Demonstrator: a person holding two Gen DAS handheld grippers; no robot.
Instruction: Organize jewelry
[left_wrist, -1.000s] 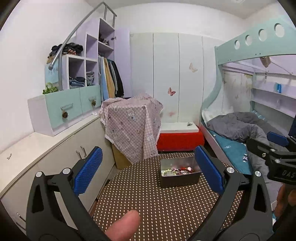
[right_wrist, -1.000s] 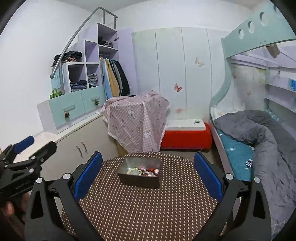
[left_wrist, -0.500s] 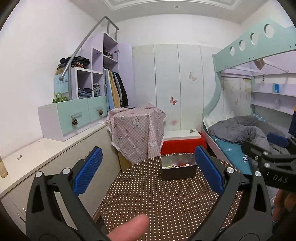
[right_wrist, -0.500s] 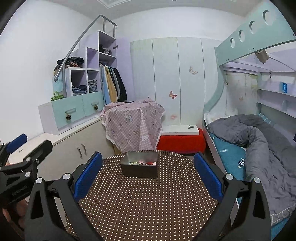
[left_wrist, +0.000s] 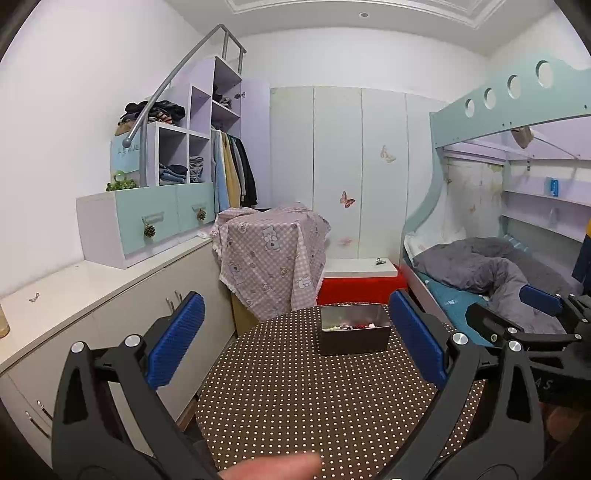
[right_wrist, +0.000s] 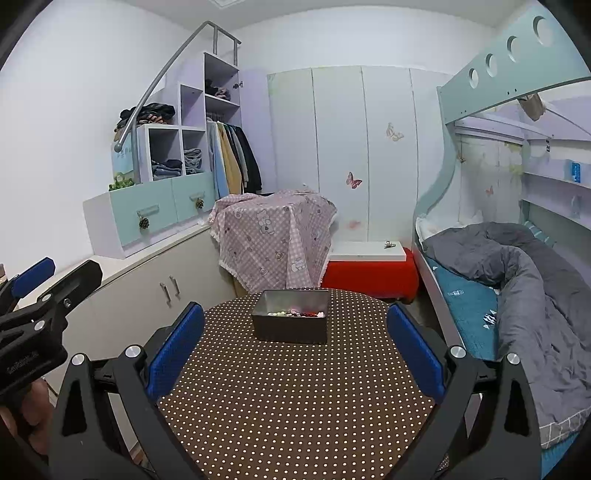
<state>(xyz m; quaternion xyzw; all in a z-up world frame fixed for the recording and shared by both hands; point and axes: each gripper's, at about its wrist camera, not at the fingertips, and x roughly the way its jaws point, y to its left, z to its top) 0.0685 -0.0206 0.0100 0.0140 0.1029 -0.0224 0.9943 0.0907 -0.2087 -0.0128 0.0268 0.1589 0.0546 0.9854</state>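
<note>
Right wrist view: both the left gripper (left_wrist: 297, 339) and right gripper (right_wrist: 295, 349) are hanging released, with the jewelry tin (right_wrist: 291, 321) sitting at the table's (right_wrist: 295, 406) far edge.

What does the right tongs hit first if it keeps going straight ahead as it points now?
Probably the metal tin of beads on the dotted table. It sits nearly centred between the open right tongs, nothing in between. The height is hard to judge, so it might pass over the rim.
</note>
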